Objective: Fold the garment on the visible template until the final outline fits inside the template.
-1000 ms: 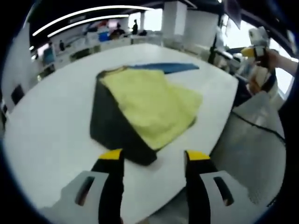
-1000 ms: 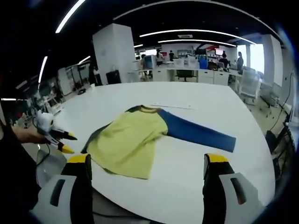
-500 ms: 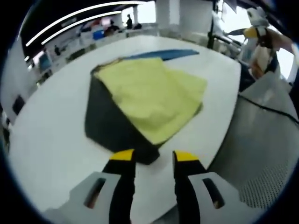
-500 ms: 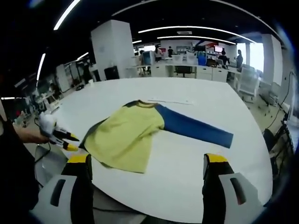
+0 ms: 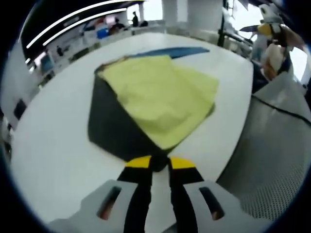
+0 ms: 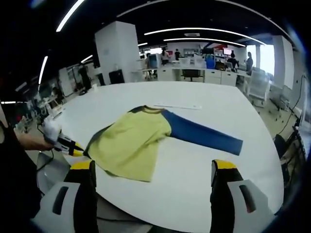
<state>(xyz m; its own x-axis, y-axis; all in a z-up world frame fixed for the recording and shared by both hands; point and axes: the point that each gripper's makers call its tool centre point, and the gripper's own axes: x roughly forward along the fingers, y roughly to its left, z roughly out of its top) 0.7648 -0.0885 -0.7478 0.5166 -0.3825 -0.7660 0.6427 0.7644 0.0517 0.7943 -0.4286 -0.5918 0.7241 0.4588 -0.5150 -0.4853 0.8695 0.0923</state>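
light: bright, even, from long ceiling strip lamps [image 6: 204, 30] | glare: blown-out windows [image 5: 245, 26] | blur: left gripper view soft, right sharper | distortion: strong fisheye bending at edges

The shirt [image 6: 133, 145] is soft, matt cloth, yellow with a blue sleeve [image 6: 201, 136]. The table [image 6: 204, 179] is smooth and white with a faint sheen. The left tongs [image 5: 154, 162] look like hard plastic with yellow tips.
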